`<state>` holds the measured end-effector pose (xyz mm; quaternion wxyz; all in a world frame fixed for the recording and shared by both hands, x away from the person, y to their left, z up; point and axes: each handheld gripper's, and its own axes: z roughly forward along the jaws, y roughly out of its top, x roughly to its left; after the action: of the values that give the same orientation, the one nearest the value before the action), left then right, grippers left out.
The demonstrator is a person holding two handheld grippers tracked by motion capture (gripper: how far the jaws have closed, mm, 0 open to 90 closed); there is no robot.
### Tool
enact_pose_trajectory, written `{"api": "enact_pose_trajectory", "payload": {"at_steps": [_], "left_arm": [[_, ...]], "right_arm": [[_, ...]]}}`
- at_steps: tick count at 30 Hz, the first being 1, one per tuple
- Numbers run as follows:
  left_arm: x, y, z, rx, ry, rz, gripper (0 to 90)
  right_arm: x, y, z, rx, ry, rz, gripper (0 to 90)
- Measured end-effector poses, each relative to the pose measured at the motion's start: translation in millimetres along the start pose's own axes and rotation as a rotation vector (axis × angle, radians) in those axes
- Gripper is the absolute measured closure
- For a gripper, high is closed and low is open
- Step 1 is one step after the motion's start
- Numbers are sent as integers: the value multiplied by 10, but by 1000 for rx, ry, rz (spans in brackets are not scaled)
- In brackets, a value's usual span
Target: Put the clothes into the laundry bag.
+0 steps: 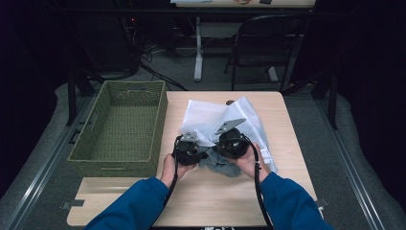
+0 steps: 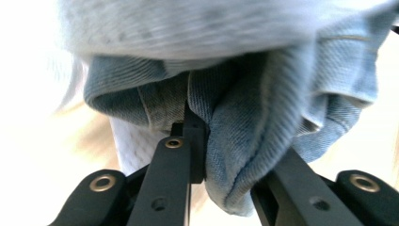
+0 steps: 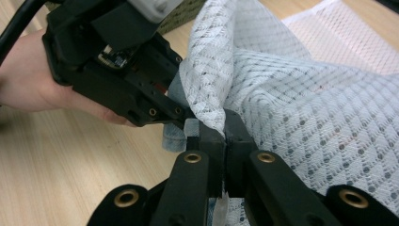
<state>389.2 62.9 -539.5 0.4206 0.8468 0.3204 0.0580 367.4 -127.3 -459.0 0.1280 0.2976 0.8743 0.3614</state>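
Observation:
A white mesh bag [image 1: 215,117] lies on the wooden table [image 1: 215,201], its near edge lifted between my two grippers. A blue-grey denim cloth [image 1: 222,165] is bunched at that edge. My left gripper [image 1: 191,149] is shut on a fold of the denim cloth [image 2: 244,127], its jaws [image 2: 240,160] pinching it just under the blurred white mesh [image 2: 188,28]. My right gripper [image 1: 230,141] is shut on the bag's edge; its jaws [image 3: 225,134] are pressed together on the mesh bag [image 3: 301,108]. The left gripper [image 3: 117,66] sits right beside them, a scrap of denim [image 3: 174,136] below it.
An empty green woven basket [image 1: 119,160] stands at the table's left, overhanging its edge. A dark folding chair [image 1: 263,43] and a desk leg [image 1: 198,52] stand on the floor beyond the table. Bare tabletop lies in front of the hands.

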Motion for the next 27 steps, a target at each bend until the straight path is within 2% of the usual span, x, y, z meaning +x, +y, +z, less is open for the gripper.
{"api": "enact_pose_trajectory", "payload": {"at_steps": [1, 3, 4, 5, 7, 9, 10, 12, 13, 14, 16, 18, 20, 22, 25, 27], "left_arm": [[0, 0, 0, 0, 0, 0, 819], [-81, 65, -57, -19, 24, 68, 820], [-121, 96, -81, -37, 25, 74, 820], [-192, 162, -134, -59, 26, 116, 821], [-218, 192, -153, -65, 21, 127, 822], [-259, 243, -201, -97, 24, 152, 822], [-264, 267, -226, -99, 25, 158, 824], [-282, 321, -317, -138, 42, 168, 828], [-293, 352, -359, -143, 49, 174, 833], [-303, 379, -403, -148, 63, 179, 835], [-294, 411, -458, -142, 88, 174, 835], [-246, 396, -452, -125, 102, 156, 834], [-189, 348, -386, -88, 119, 158, 828], [-145, 301, -322, -54, 120, 146, 814], [-82, 257, -287, -30, 108, 128, 748], [-51, 221, -280, -8, 88, 115, 634]], "right_arm": [[0, 0, 0, 0, 0, 0, 892], [26, 51, -51, -39, -6, -10, 892], [26, 51, -51, -39, -6, -10, 892], [54, 90, -88, -65, -7, -20, 892], [70, 110, -109, -76, -7, -22, 892], [91, 148, -173, -110, 1, -25, 892], [106, 166, -228, -135, 21, -22, 892], [114, 174, -258, -147, 30, -21, 892], [131, 194, -323, -178, 60, -18, 892], [138, 207, -356, -190, 68, -16, 892], [141, 216, -378, -193, 63, -23, 892], [127, 206, -373, -172, 54, -15, 892], [101, 158, -287, -114, -7, -31, 892], [30, 82, -157, -62, -13, -7, 893], [-39, 9, -22, -19, -15, 13, 893], [-50, -2, 15, -11, -19, 14, 893]]}}
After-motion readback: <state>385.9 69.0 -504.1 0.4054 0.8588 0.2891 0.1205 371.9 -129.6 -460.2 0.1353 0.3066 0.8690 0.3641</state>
